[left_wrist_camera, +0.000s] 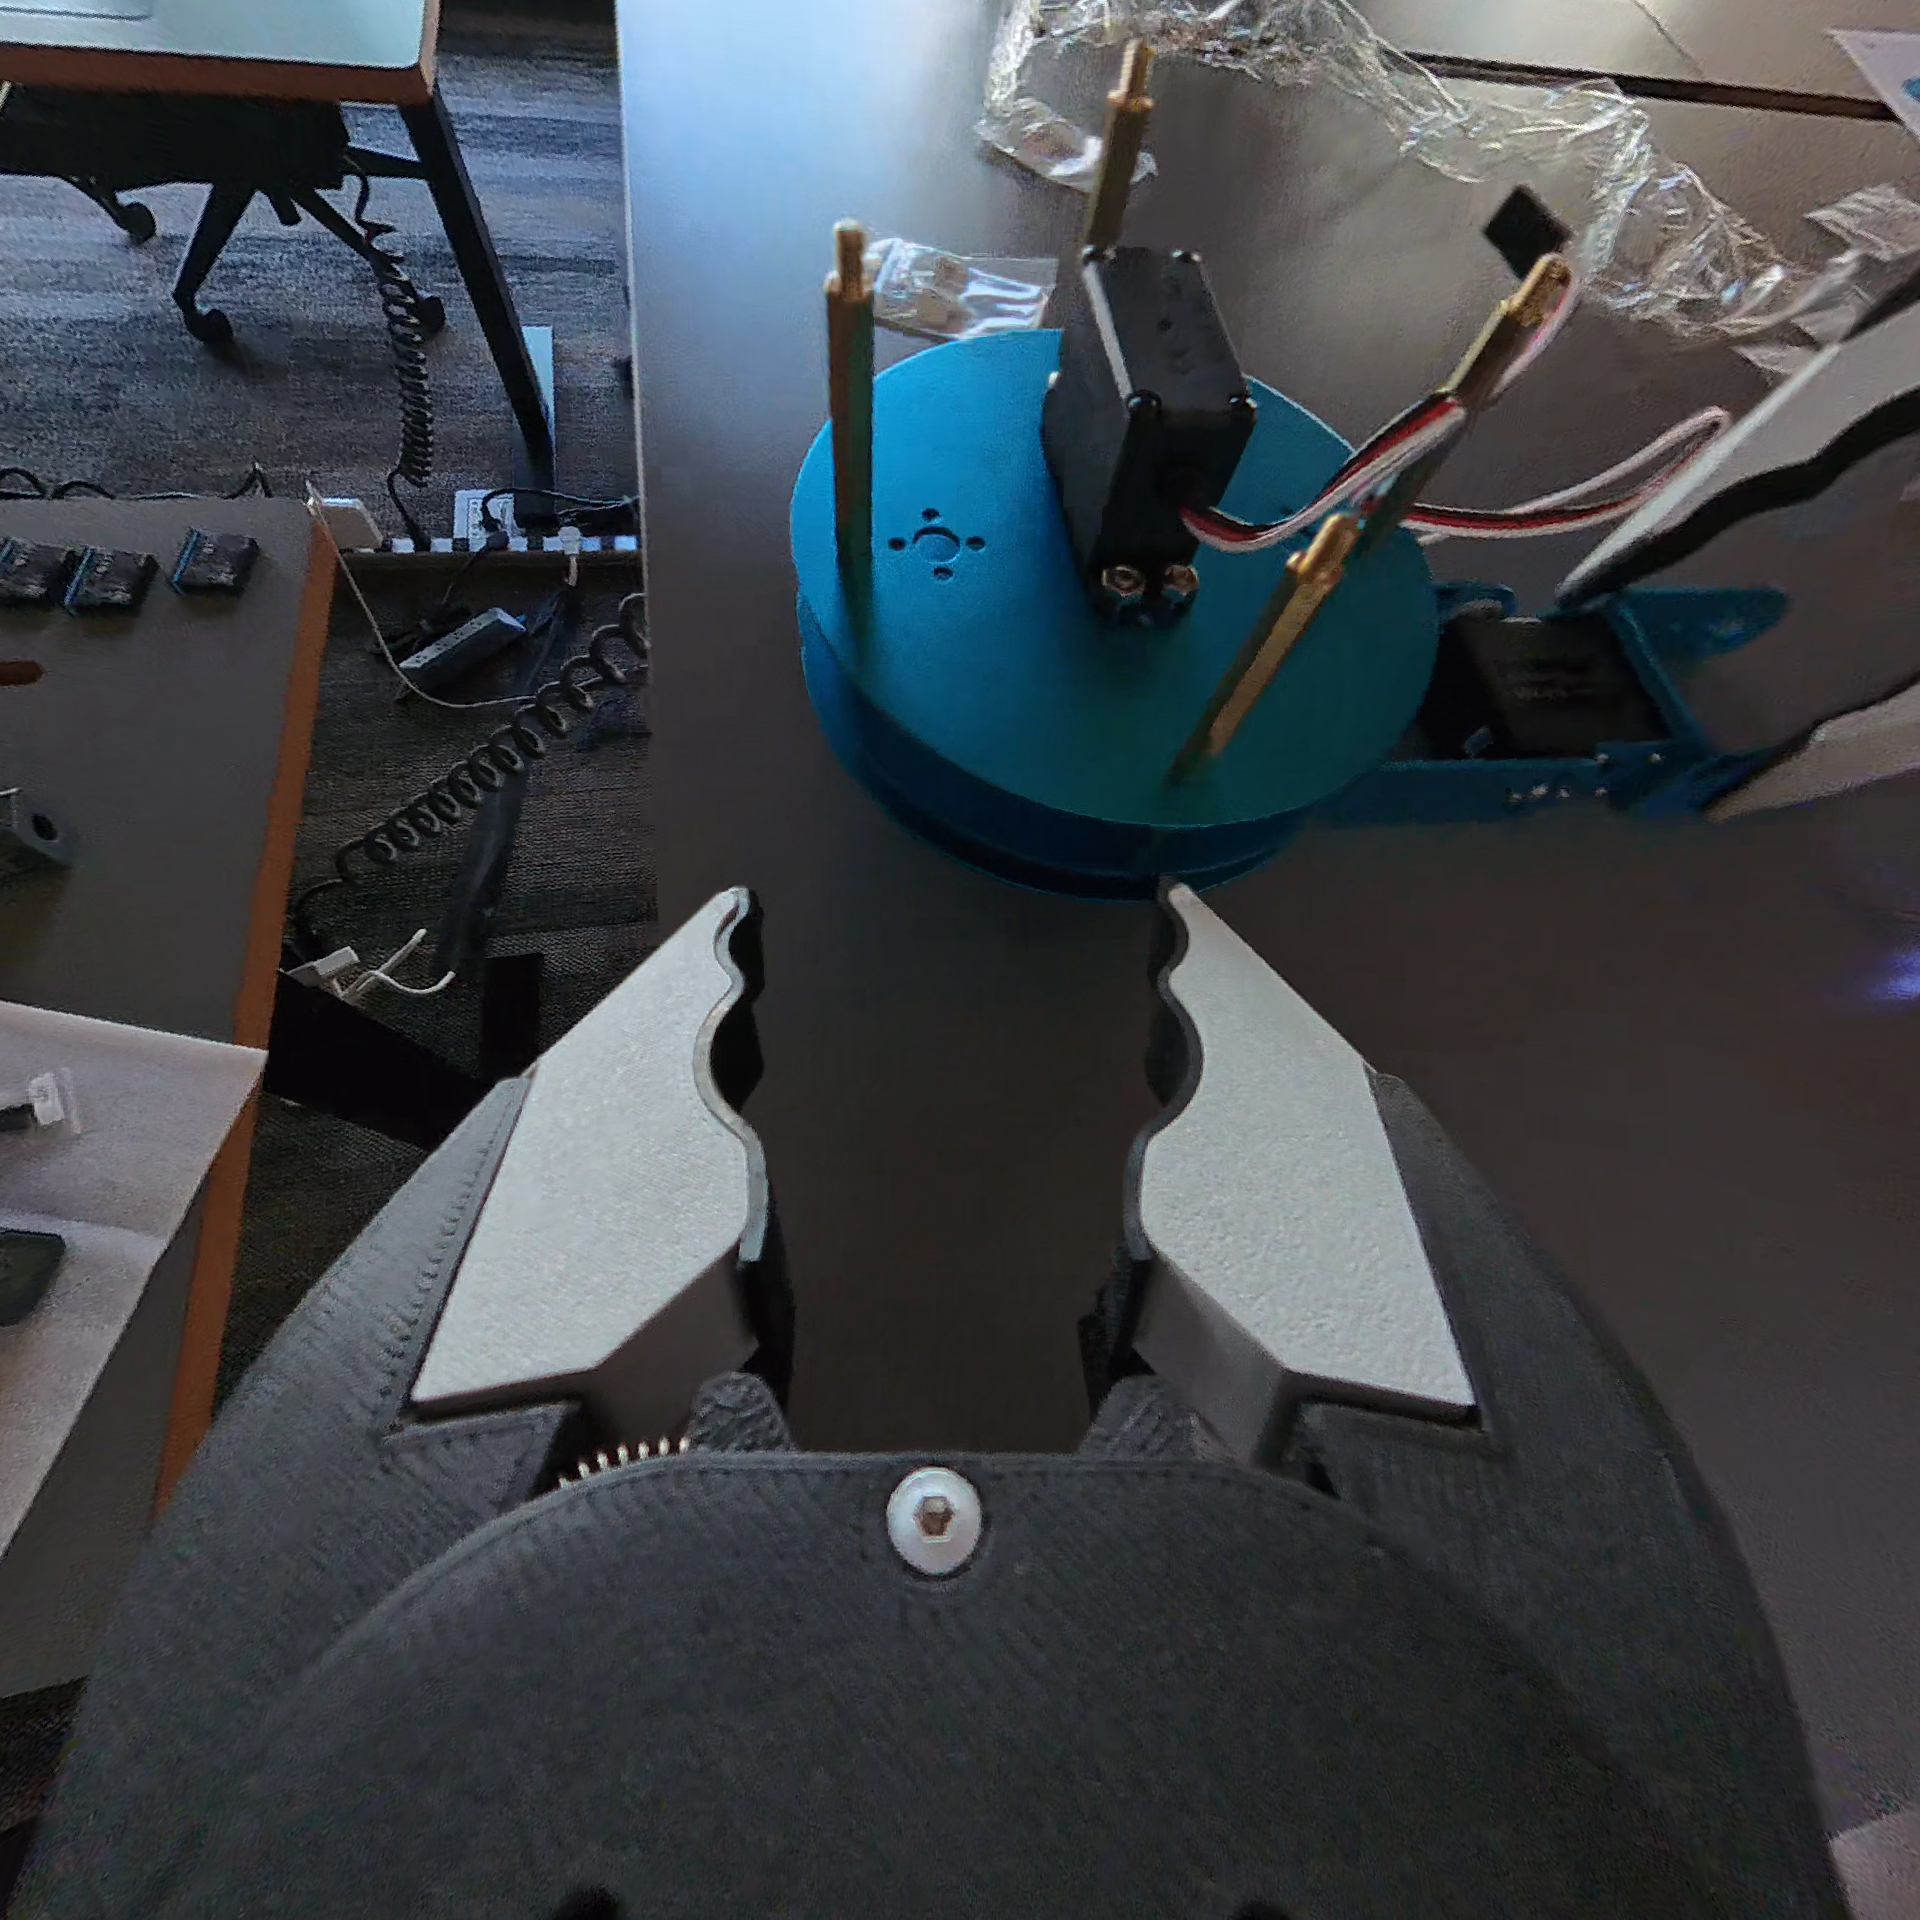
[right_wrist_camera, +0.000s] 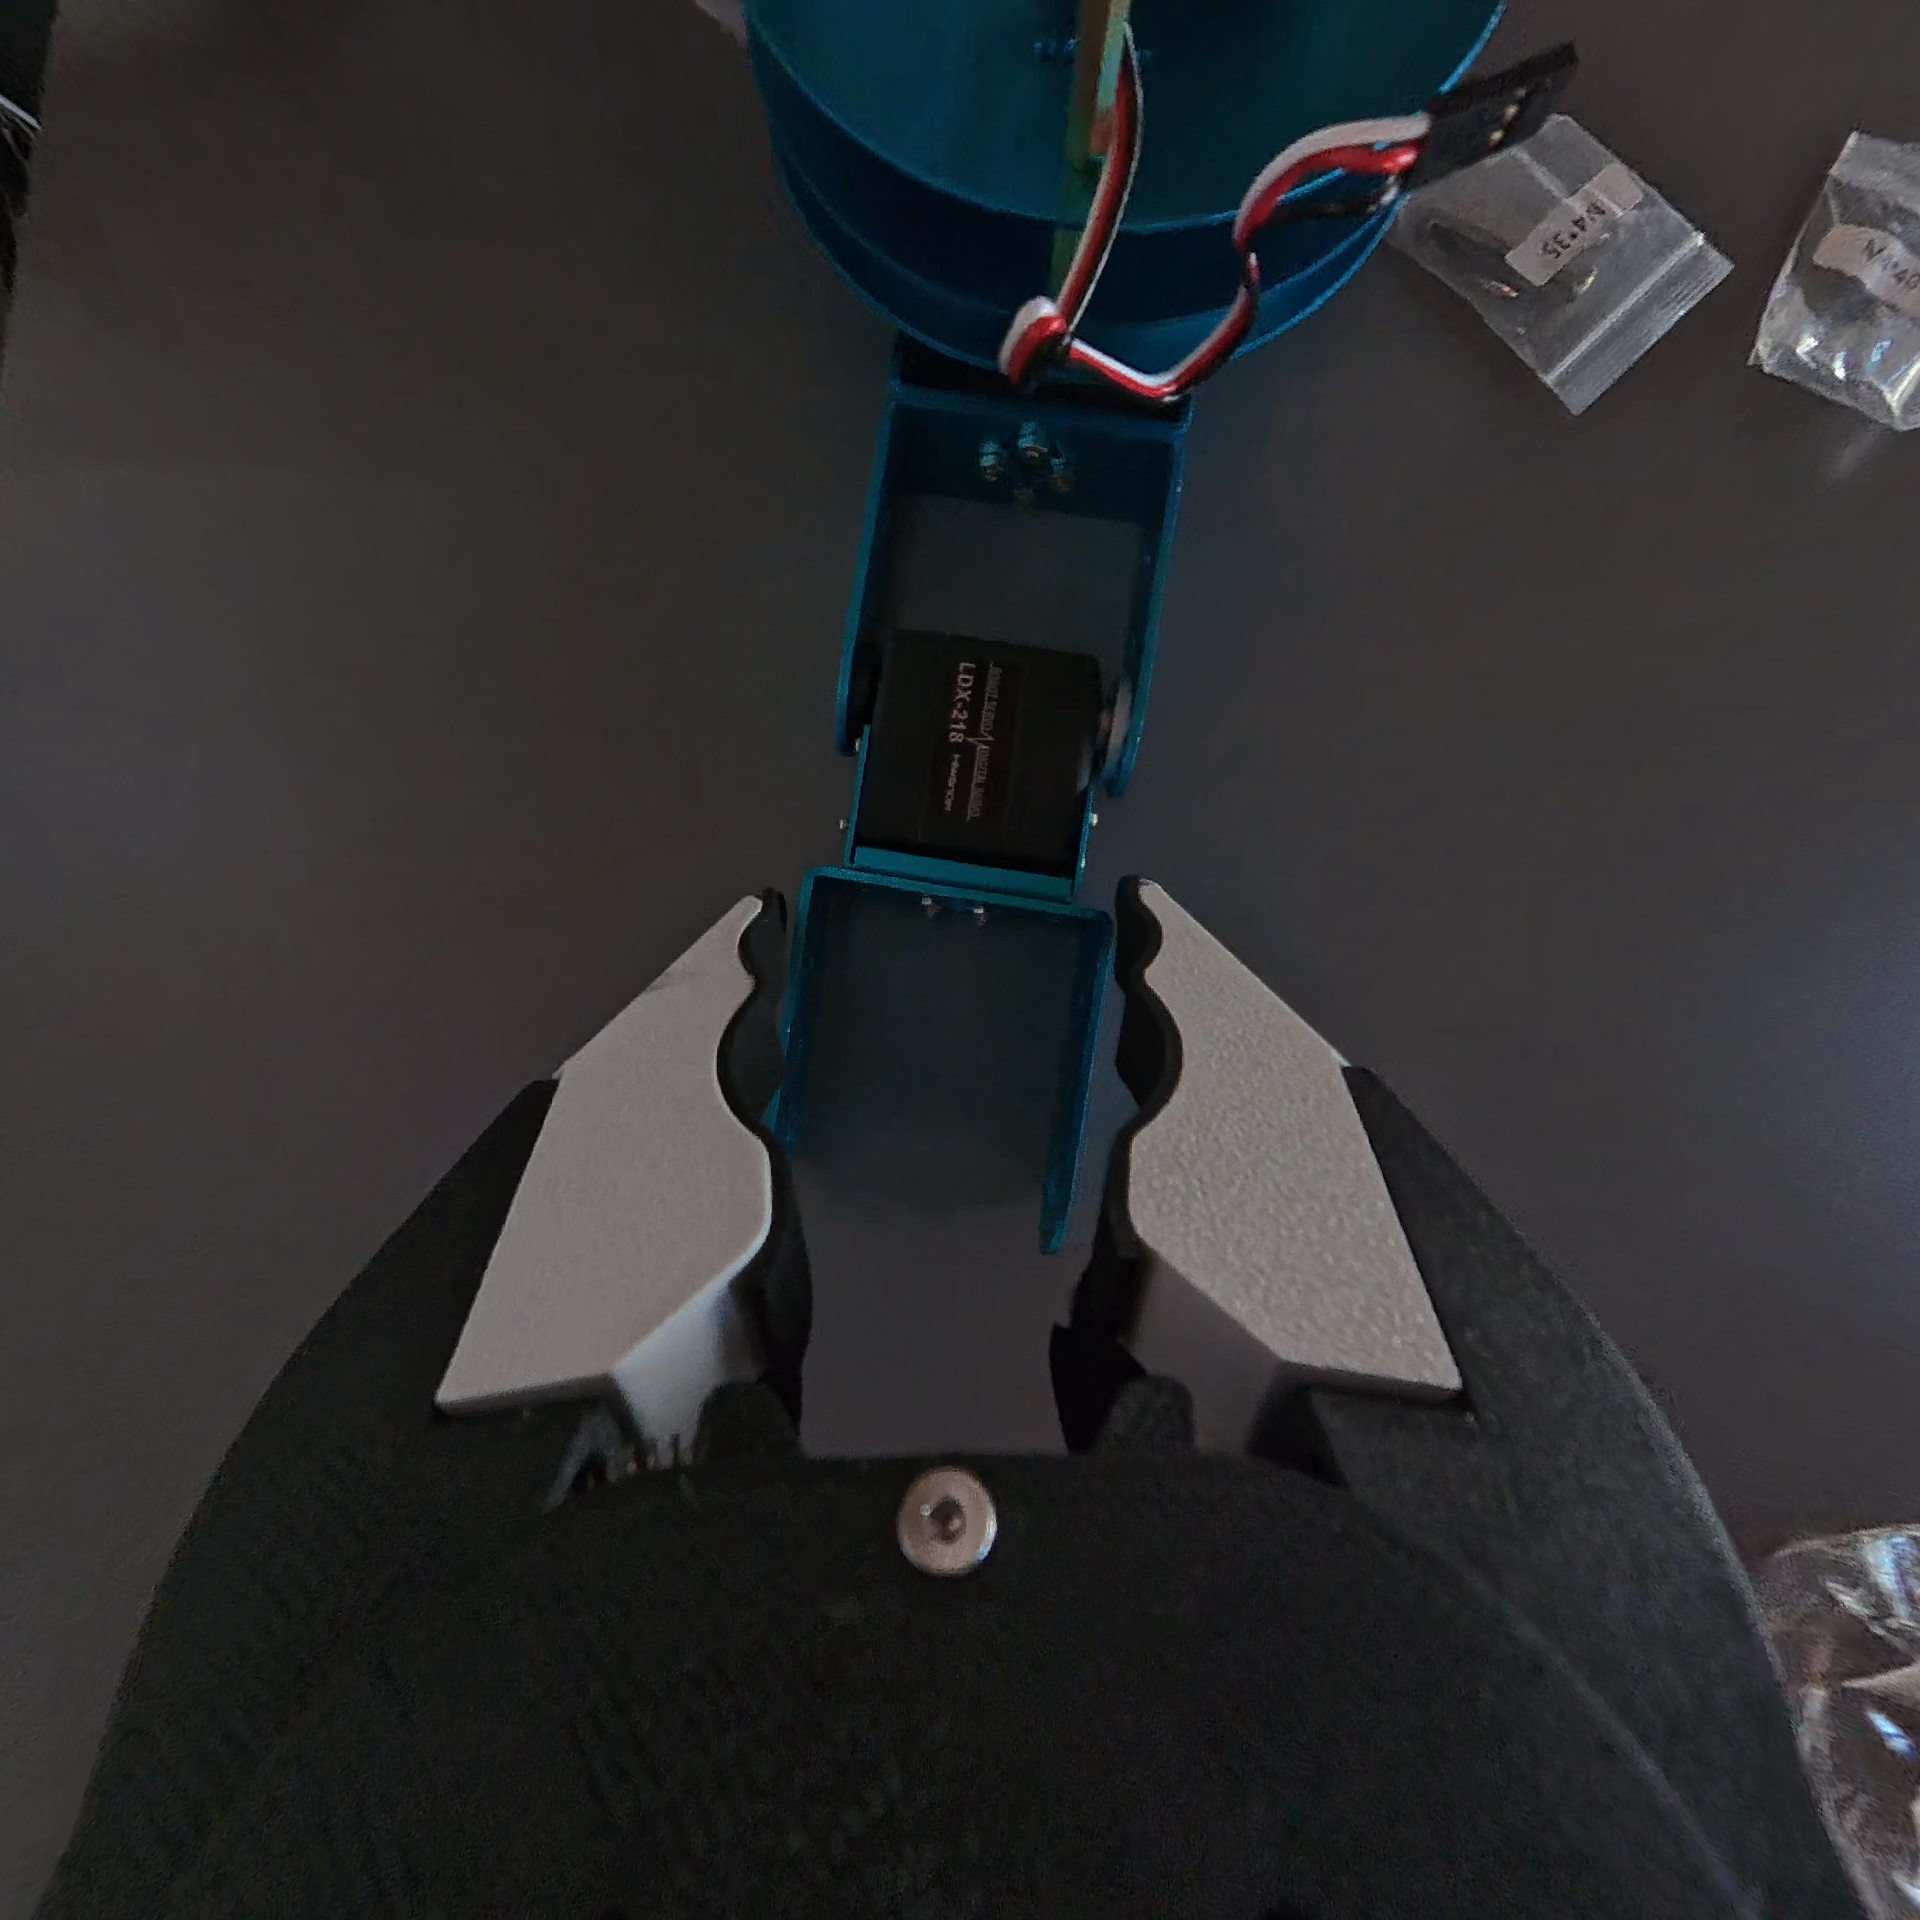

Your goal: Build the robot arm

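In the right wrist view the blue round base (right_wrist_camera: 1122, 156) is cut off by the top edge, and a clear bag (right_wrist_camera: 1860, 1704) by the right edge. In the left wrist view the right tool (left_wrist_camera: 1766, 613) is cropped at the right edge and blurred, hiding part of the blue bracket (left_wrist_camera: 1621, 707).

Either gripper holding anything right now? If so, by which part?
Right gripper clamps the blue U-bracket at the free end of the servo arm, fingers on its two side walls. Left gripper is open and empty, just short of the blue round base.
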